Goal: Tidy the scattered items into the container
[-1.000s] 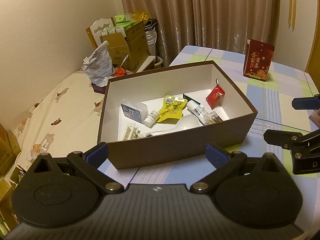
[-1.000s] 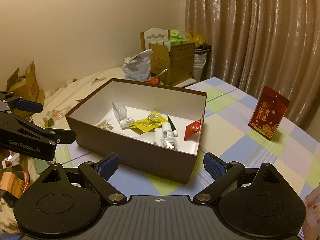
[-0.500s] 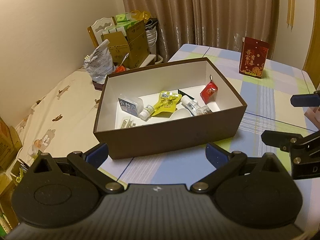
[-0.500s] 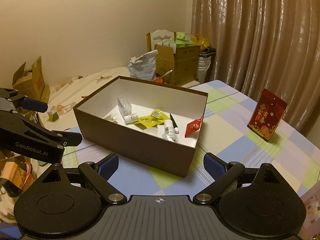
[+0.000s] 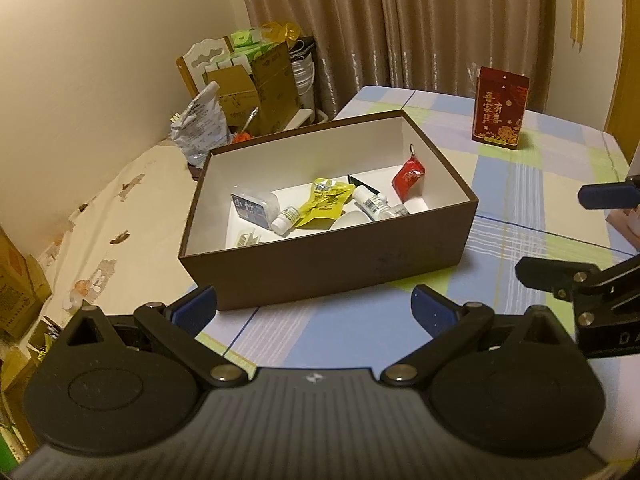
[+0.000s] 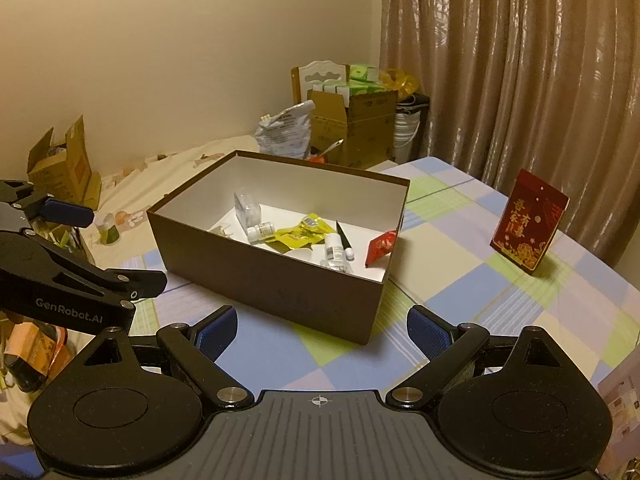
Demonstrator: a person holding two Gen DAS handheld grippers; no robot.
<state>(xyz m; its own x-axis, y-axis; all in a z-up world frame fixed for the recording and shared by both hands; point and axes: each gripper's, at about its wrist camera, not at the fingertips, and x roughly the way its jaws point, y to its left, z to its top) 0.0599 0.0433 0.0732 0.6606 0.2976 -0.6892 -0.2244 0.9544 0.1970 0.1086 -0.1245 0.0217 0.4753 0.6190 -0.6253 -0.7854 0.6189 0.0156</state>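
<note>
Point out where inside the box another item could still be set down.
Inside the brown box, the floor behind the red pouch is bare, as is the strip along the far wall. The middle is crowded: yellow sachet, white bottles, blue packet.

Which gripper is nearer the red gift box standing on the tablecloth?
Right, I'd judge. The right gripper sits on the red gift box's side of the brown box; the left gripper faces the brown box's other end.
</note>
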